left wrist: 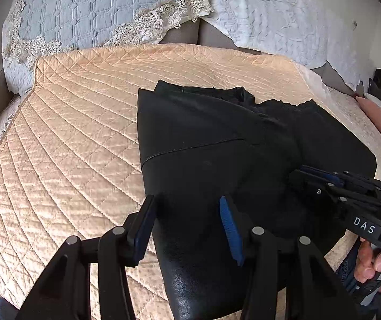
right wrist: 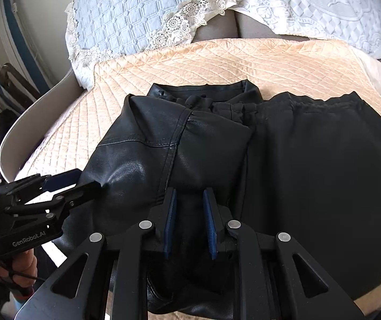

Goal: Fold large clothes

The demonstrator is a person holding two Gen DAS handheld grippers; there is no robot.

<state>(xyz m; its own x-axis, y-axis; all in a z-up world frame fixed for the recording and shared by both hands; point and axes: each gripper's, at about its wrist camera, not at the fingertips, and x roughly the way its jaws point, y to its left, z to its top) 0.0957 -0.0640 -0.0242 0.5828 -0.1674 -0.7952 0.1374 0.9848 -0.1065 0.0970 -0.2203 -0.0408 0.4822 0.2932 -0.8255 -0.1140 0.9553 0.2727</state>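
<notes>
A black leather garment (right wrist: pixel 163 144) lies partly folded in the middle of the peach quilted cover (left wrist: pixel 70 138), one flap doubled over its left half, the gathered waistband toward the lace-trimmed blue pillow (left wrist: pixel 89 8) at the head. The left gripper (left wrist: pixel 187 221) hovers over the garment's near left edge, jaws parted, nothing pressed between its blue pads. The right gripper (right wrist: pixel 189 216) sits over the garment's near middle, jaws narrow; whether they pinch the leather beneath, I cannot tell. A hand (left wrist: pixel 372 264) holds the right gripper's handle.
</notes>
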